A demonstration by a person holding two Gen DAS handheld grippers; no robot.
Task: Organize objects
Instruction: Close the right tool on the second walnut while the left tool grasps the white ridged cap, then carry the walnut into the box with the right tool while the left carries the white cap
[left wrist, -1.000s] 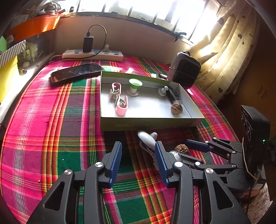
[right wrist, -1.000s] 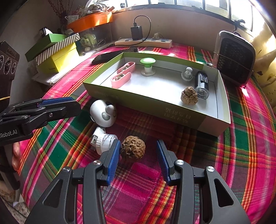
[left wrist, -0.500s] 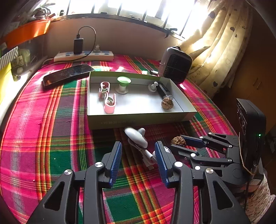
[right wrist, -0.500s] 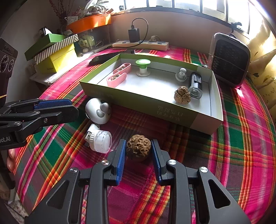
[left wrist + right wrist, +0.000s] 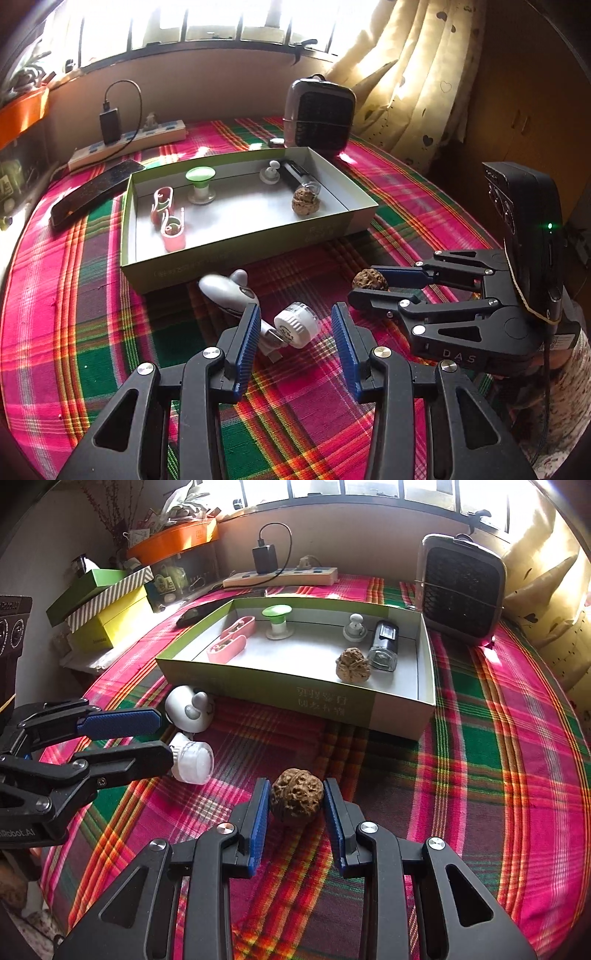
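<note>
Two items in reach. Brown wrinkled walnut (image 5: 296, 800), lower centre of right view, gripped across its middle by right gripper (image 5: 296, 808): judged hard, light, rough, unlikely to slip. White ribbed plastic cap (image 5: 296, 329) between parted pads of left gripper (image 5: 296, 345), untouched; likely rolls. Plaid cloth (image 5: 498, 794) soft, wrinkles. Green cardboard tray (image 5: 332, 701) mid-frame; window behind.

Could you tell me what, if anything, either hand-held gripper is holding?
The right hand-held gripper clamps the walnut by its sides; the left hand-held gripper holds nothing.
</note>
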